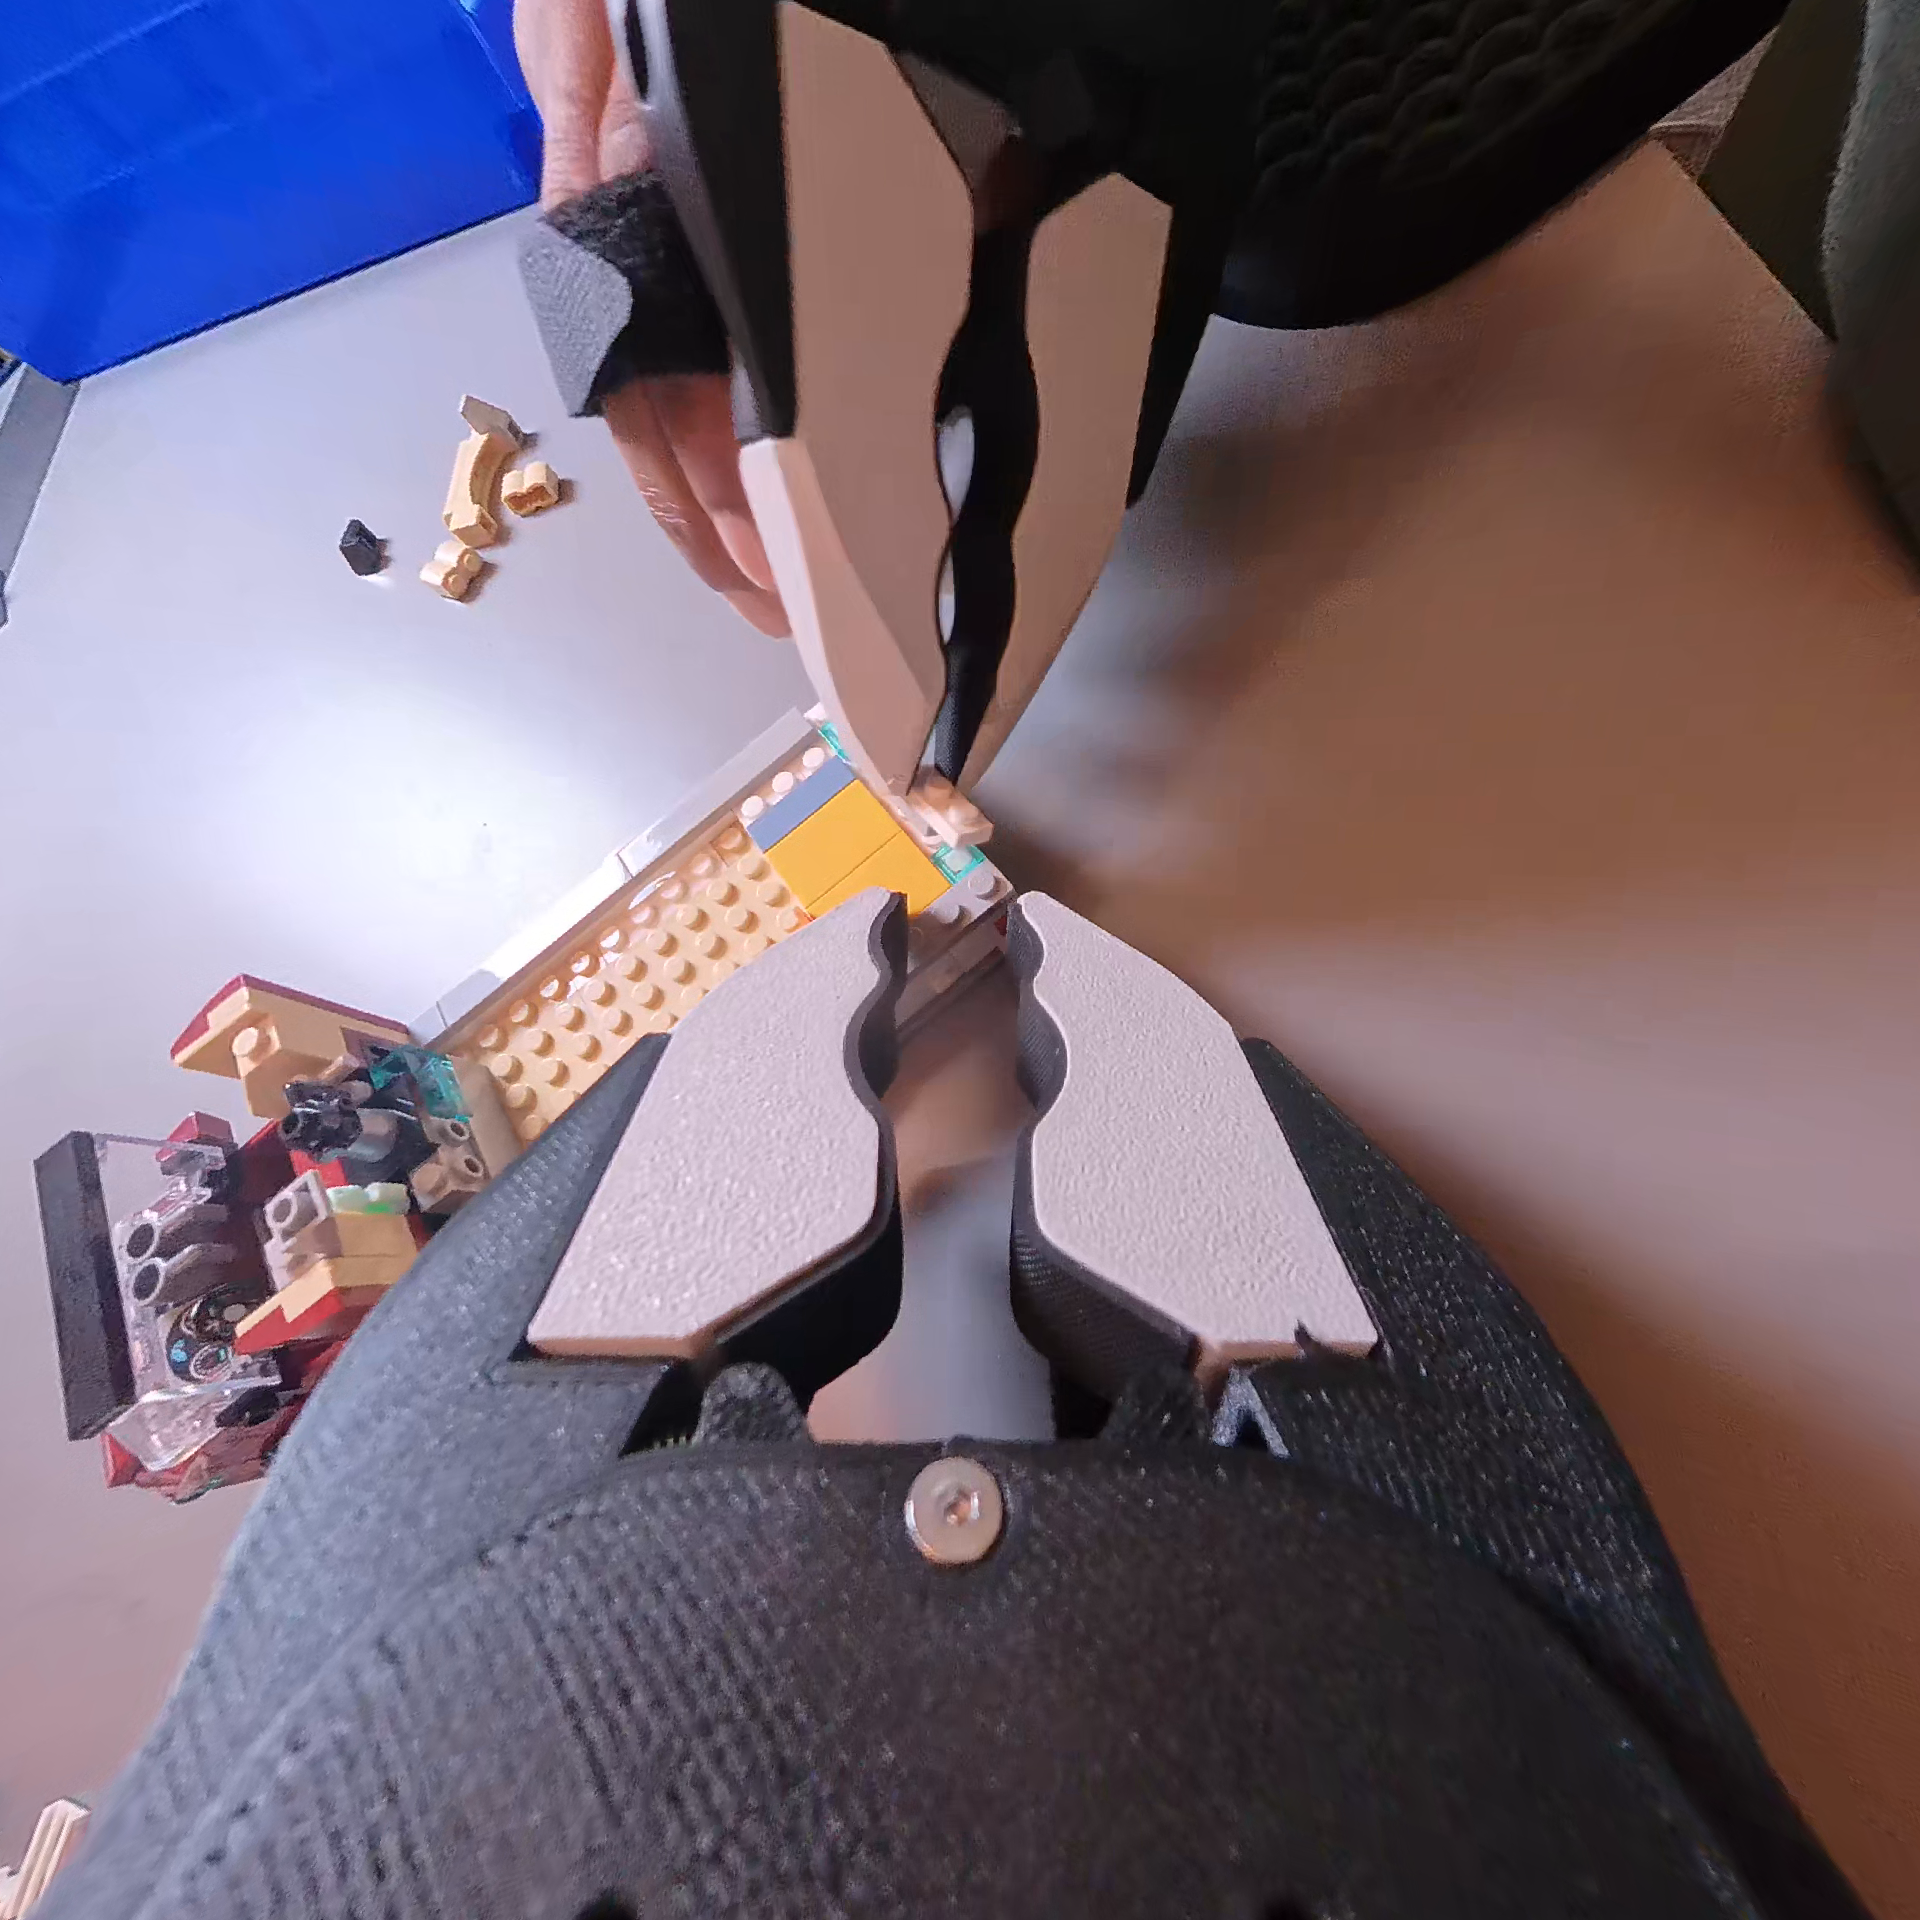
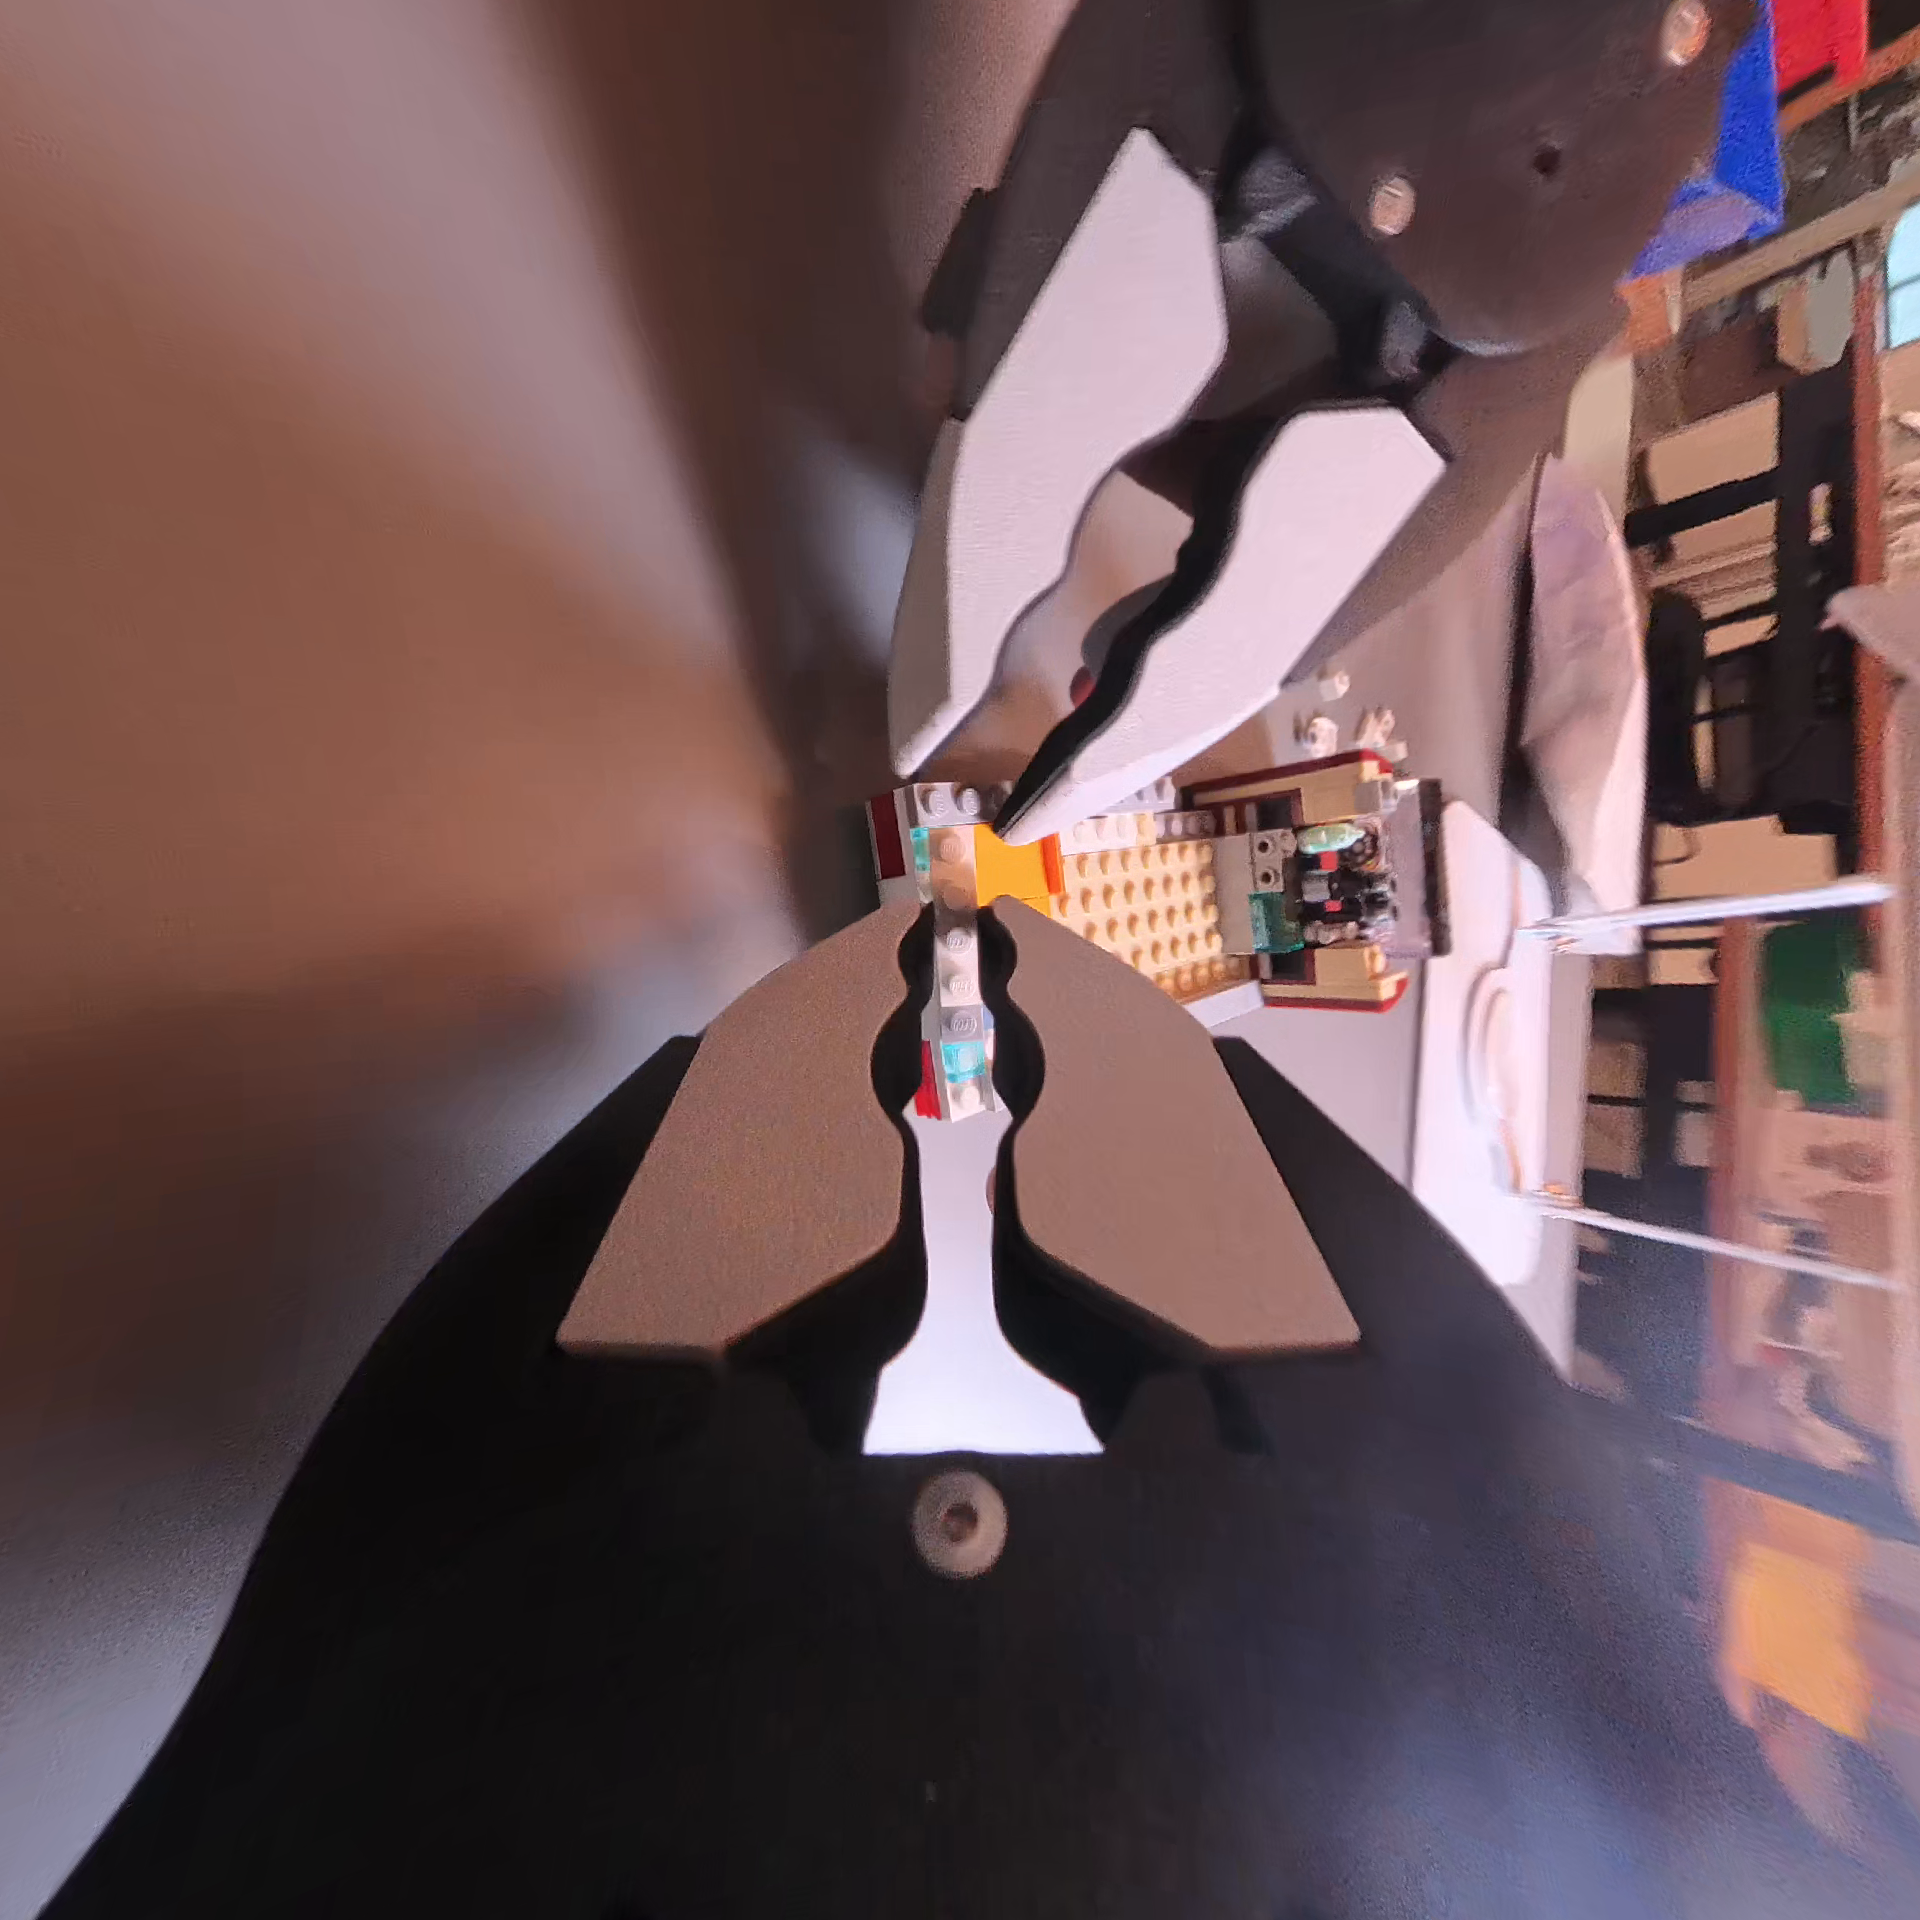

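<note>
The right gripper (image 1: pixel 930 774) comes down steeply from above, its jaws nearly together and pinching a small pale tan two-stud plate (image 1: pixel 951 808) by its end. That little plate hangs right over the near end of a long toy-brick model with a tan studded deck (image 1: pixel 623 987), just above a clear turquoise stud (image 1: pixel 956 858) and beside a pair of smooth yellow tiles (image 1: pixel 842 842). I can't tell whether it is already touching the studs below or is a hair above them.

The left gripper (image 1: pixel 956 914) is at the same end of the model, jaws narrowly apart and closed across the pale grey end wall (image 1: pixel 966 909). One fingertip overlaps the yellow tiles and the other is against the outer corner. From where I stand this looks like a bracing hold.

To my eye, that hold is what matters. It takes only a corner, so a push from above could tip the far end, where a crowded dark red, tan and black cabin section (image 1: pixel 260 1195) adds weight. Keeping the plate flat and square to the studs would suit it best.

Further out on the grey tabletop (image 1: pixel 260 727) lie a few loose tan curved bricks (image 1: pixel 488 499) and one small black piece (image 1: pixel 362 545). A blue plastic bin (image 1: pixel 208 156) is behind them.
</note>
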{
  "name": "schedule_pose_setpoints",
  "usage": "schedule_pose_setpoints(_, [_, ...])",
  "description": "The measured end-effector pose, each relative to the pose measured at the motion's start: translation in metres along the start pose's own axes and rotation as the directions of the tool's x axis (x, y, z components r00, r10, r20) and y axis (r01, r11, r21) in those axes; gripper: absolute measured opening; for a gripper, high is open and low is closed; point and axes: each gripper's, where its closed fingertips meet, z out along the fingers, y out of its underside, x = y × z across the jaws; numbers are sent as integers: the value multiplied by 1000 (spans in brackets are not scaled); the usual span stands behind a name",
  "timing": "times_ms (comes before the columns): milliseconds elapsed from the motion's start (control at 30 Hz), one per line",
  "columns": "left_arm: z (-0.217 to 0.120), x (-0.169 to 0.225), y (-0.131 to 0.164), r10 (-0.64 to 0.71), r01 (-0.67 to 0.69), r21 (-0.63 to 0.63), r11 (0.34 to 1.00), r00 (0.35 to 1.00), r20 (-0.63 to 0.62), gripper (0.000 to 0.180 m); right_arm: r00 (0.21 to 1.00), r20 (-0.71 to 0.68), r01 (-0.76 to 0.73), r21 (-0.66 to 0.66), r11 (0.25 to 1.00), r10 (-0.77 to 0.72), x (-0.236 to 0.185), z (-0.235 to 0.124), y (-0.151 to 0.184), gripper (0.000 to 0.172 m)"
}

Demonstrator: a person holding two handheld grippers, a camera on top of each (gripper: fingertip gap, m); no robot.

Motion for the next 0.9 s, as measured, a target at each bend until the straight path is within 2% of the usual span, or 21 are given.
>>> schedule_pose_setpoints(100, [1,1,0,2,-2,1,1000,1000,0,22,995,29,-99,39,994,98,2,-1,2,8])
schedule_pose_setpoints(233, [1,1,-1,13,-13,-3,1000,1000,3,23,994,54,-95,30,995,93,1,0,3,8])
schedule_pose_setpoints(500, [-2,0,-5,-4,3,31,1000,1000,16,27,976,189,-108,-6,994,107,-1,0,6,8])
schedule_pose_setpoints(567, [-6,-3,-10,-23,21,62,998,999,33,27,956,232,-186,5,982,180,0,-2,6,8])
schedule_pose_setpoints(600, [-8,-5,-12,-38,35,78,996,998,42,27,932,259,-271,29,962,255,2,-5,3,8])
schedule_pose_setpoints(700, [-13,-10,-17,-106,98,121,988,992,63,26,773,371,-588,113,801,515,19,-18,-6,8])
schedule_pose_setpoints(767, [-14,-12,-22,-149,138,156,978,987,61,25,634,440,-755,172,633,636,34,-27,-11,8])
schedule_pose_setpoints(833, [-17,-16,-29,-195,179,201,963,979,65,25,481,527,-873,212,440,701,47,-36,-18,8])
schedule_pose_setpoints(900, [-20,-16,-40,-242,224,261,939,969,40,23,386,582,-923,242,301,716,54,-42,-22,8])
